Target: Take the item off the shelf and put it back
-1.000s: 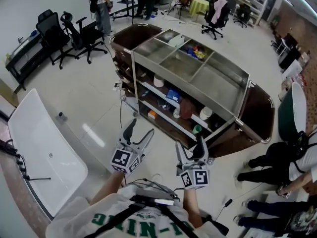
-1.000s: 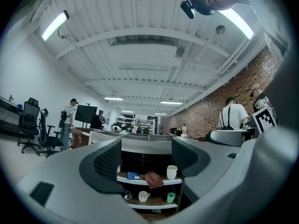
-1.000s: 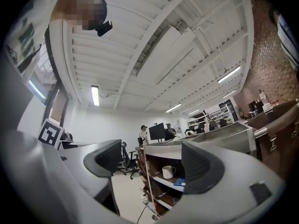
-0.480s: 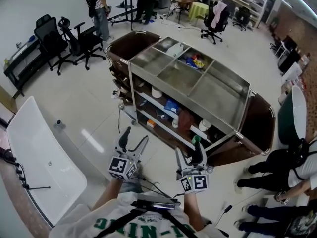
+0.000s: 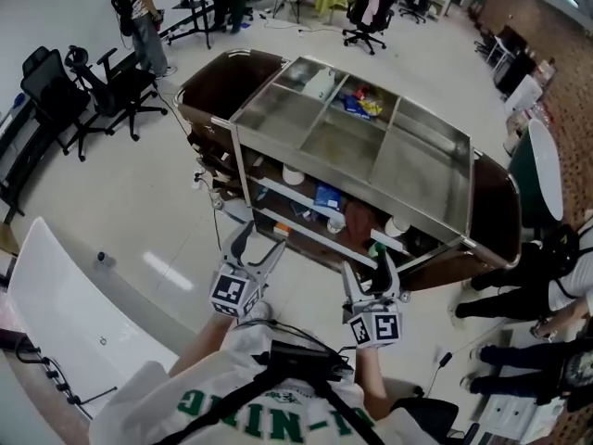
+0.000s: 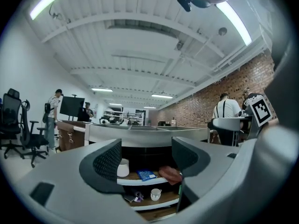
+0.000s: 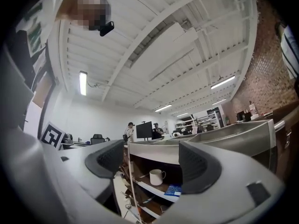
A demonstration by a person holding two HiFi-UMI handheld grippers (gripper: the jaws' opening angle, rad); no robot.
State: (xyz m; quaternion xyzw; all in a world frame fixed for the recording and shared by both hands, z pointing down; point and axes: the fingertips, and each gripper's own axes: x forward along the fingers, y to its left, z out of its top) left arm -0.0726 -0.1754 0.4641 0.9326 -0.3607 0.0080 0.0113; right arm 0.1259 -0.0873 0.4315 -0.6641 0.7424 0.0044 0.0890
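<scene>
Left claw [image 5: 260,240] wide, empty | right claw [image 5: 367,273] just narrowing, empty | only your head view shows packets [image 5: 361,105] atop the cart [image 5: 422,170]; right view shows a mug [image 7: 155,176].

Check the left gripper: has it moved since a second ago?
Yes. The left gripper has come closer to the front of the cart, up the head view.

1. Bare floor [image 5: 157,202] lies open up to the cart [image 5: 422,170], whose open side faces the person.
2. Its shelf [image 6: 142,181] is crowded: cup [image 6: 123,168], packet [image 6: 147,175] and pouch [image 6: 170,173], with narrow gaps.
3. A corner post [image 5: 245,184] bounds the opening's left; bystanders' legs [image 5: 505,295] stand near its right.
</scene>
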